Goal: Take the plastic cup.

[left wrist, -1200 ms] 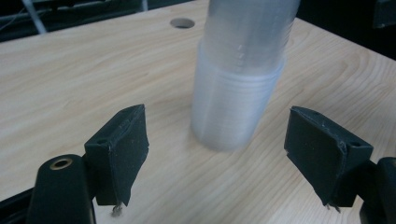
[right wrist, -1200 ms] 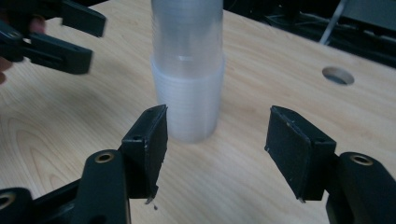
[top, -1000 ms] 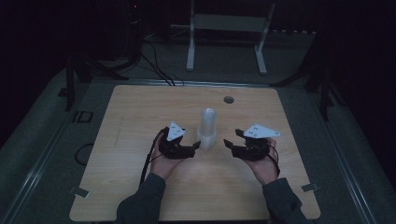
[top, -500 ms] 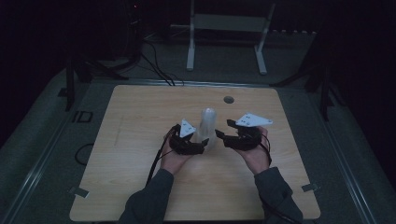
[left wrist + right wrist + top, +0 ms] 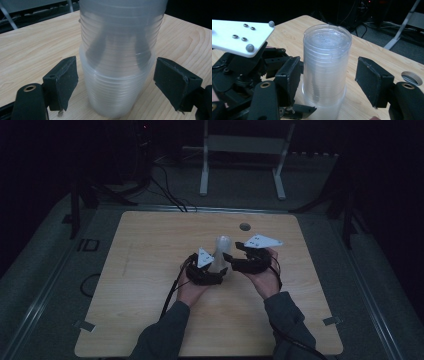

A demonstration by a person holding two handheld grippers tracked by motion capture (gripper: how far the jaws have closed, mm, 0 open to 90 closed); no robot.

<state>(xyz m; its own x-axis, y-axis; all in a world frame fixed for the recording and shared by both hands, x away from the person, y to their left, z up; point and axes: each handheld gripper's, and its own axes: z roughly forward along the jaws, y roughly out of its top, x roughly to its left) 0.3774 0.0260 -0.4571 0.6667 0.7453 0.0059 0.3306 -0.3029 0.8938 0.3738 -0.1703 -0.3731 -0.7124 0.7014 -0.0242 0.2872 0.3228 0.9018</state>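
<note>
A pale wooden table (image 5: 150, 270) sits under dim light, a round hole (image 5: 244, 226) near its far edge. Beyond that edge stands a white metal frame (image 5: 242, 150) on grey floor (image 5: 45, 270). Black cables (image 5: 167, 195) trail off past the far-left corner.

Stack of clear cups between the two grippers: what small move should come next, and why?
Probably close the left gripper on the lower part of the stack of clear cups. Its pads stand clear on both sides. The right gripper brackets the upper cups, jaws having just been opening, gaps showing; steadying the base first would let it pull cups off.
</note>
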